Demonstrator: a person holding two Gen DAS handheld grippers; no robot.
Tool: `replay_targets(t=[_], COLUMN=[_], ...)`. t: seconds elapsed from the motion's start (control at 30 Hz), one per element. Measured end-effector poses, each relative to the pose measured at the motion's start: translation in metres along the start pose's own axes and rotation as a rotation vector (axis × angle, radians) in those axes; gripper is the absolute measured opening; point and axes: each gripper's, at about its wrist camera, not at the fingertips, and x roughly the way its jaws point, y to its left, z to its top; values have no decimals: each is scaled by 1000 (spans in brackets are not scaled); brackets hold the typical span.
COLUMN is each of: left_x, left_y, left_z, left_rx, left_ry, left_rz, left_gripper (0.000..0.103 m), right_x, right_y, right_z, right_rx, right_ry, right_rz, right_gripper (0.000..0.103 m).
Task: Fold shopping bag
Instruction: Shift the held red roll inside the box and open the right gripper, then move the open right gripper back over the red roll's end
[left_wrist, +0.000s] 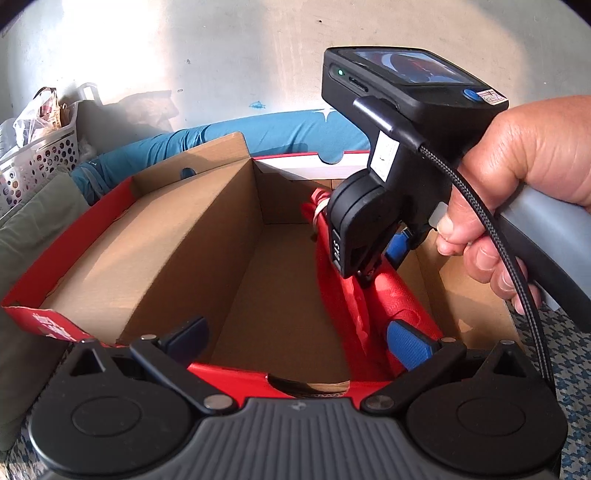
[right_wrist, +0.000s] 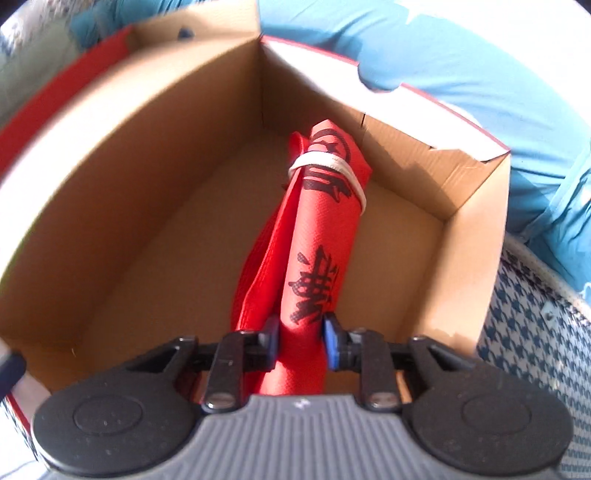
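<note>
Red non-woven fabric, printed with black characters, makes up the shopping bag (right_wrist: 317, 236), which is rolled into a long bundle and bound near its far end by a pale elastic band (right_wrist: 325, 164). It lies lengthwise on the floor of an open cardboard box (right_wrist: 155, 206), toward the box's right wall, with a loose red flap trailing along its left side.

In the right wrist view, the right hand-held gripper (right_wrist: 301, 339) points steeply down into the box and pinches the near end of the roll, its blue pads (right_wrist: 332, 341) pressing on the fabric from either side. The left wrist view shows a hand (left_wrist: 517, 192) around that tool's grey handle, with a braided black cable (left_wrist: 487, 236) running down past the fingers.

The left hand-held gripper (left_wrist: 295, 336) hovers at the box's near edge with its fingers spread wide; the right finger sits just beside the roll's near end, and nothing is gripped between them.

The box has a red outside and brown inside. Behind it lies blue cloth (left_wrist: 280, 129), and at the far left stands a white perforated basket (left_wrist: 40, 162) with bags in it. A blue-and-white houndstooth cover (right_wrist: 532, 332) shows under the box.
</note>
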Motion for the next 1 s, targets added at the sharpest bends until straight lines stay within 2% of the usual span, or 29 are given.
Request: replay_targets(t=[0.03,0.1,0.2,0.3,0.47,0.63,0.8,0.9,1.0], left_x=[0,2,4,4,3,3,2,2,2], left_y=[0,0,0,1,1,4,4,4,4], left_z=[0,1,1,1,1,0,-1,-2,-1], left_rx=[1,2,3,2,3,2,2,2,-3], left_ry=[1,2,2,0,1,0,0,0,1], left_rz=[0,-1,-1,-5,-4,-8,-8,-6,-5], left_gripper=[103,103,103,103,103,103,103,103,103], right_x=[-1,-6,-15,-21,-12,-23,-41,-39,-36], right_y=[1,0,-3,-4,-19,-13,-22,-15,-15], right_z=[0,1,4,4,-3,-12,-20,-19,-20], right_rx=[4,44,72,-12,-37,-166,-170,-247,-276], right_ry=[11,10,-9,-61,-3,-45,-86,-105,-106], right_rz=[33,136,241,149,151,76,127,16,-25], right_gripper=[30,40,40,42,44,43,43,43,47])
